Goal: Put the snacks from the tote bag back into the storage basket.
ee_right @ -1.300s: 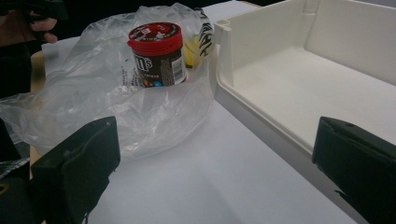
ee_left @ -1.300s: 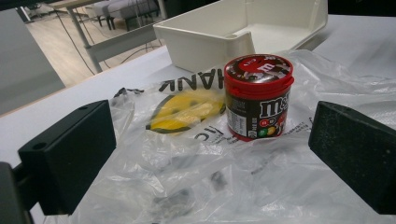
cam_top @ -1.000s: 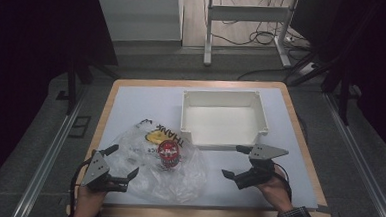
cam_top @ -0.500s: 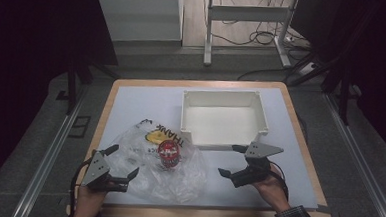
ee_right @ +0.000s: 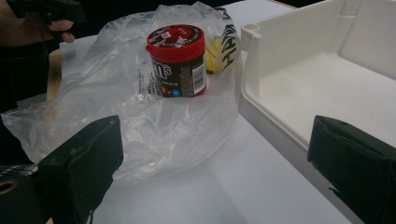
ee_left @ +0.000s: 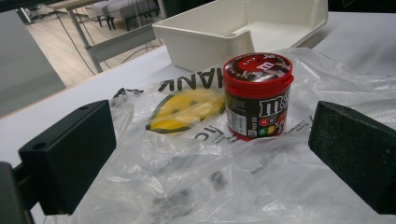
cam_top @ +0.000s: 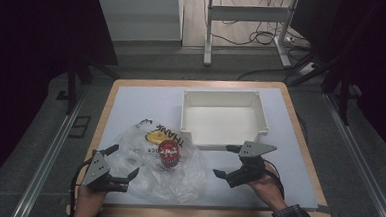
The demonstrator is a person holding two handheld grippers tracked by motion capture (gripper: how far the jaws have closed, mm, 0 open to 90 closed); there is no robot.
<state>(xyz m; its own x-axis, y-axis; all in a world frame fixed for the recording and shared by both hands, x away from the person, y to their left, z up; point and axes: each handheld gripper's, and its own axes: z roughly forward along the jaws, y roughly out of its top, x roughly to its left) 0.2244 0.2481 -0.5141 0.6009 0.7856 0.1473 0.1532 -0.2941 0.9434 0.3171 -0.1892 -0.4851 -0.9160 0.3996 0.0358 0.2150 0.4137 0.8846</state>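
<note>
A small red-lidded candy tub (ee_left: 258,95) is standing upright on a see-through plastic bag (cam_top: 165,169) near the front of the table (cam_top: 141,98). Its side is showing "m&m's" in white letters. The bag is showing "THANK" beside a yellow smiley. The white bin (cam_top: 224,117) is sitting just behind. The left gripper (cam_top: 120,167) and right gripper (cam_top: 226,161) are both gaping wide, holding nothing, on either side of the bag.

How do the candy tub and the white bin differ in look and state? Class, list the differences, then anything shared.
The candy tub is round, dark and red-lidded; the white bin is rectangular and plain. The tub is closed, the bin open-topped and empty. The tub stands on a plastic bag, the bin on the bare table. Both stand upright.
</note>
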